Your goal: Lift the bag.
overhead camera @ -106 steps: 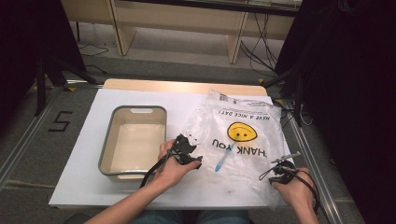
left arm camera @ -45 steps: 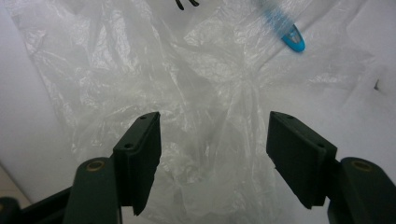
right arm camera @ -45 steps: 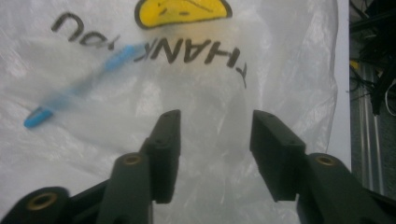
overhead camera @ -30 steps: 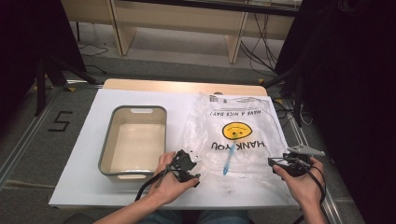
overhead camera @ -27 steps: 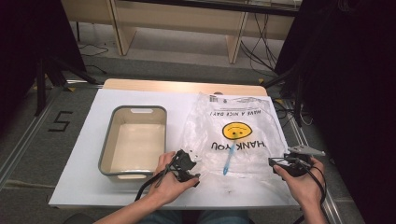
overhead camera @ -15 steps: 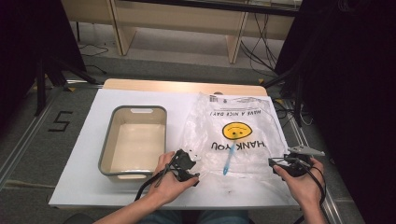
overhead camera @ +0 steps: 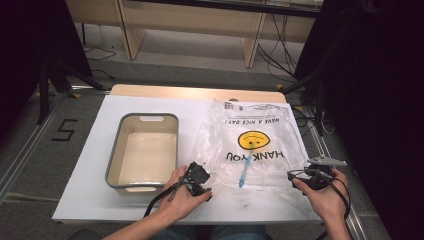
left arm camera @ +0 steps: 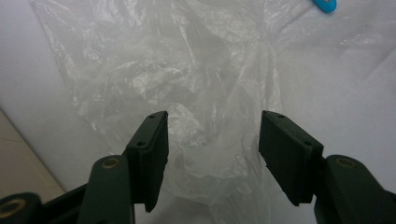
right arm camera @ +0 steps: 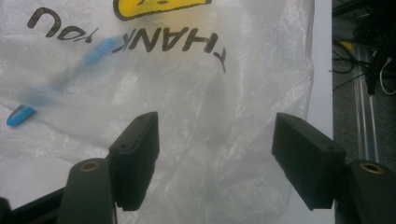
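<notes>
A: High view showed the white table (overhead camera: pixel 90 165), the grey rectangular tub (overhead camera: pixel 144 151), the clear smiley-printed plastic bag (overhead camera: pixel 250 145) beside it.

B: Left gripper (left arm camera: pixel 212 154) had been closing over the bag's handle, right gripper (right arm camera: pixel 215 158) gaping; probably neither gripped. Next: pinch film.

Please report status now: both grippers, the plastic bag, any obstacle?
Left gripper open, jaws just closing over bag handle. Right gripper open at bag edge. Plastic bag flat, blue toothbrush partly inside. No obstacle.

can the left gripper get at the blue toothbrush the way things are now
Probably not directly. The blue toothbrush lies inside the plastic bag, so film covers it; the left gripper, jaws open, sits at the bag's near edge.
</notes>
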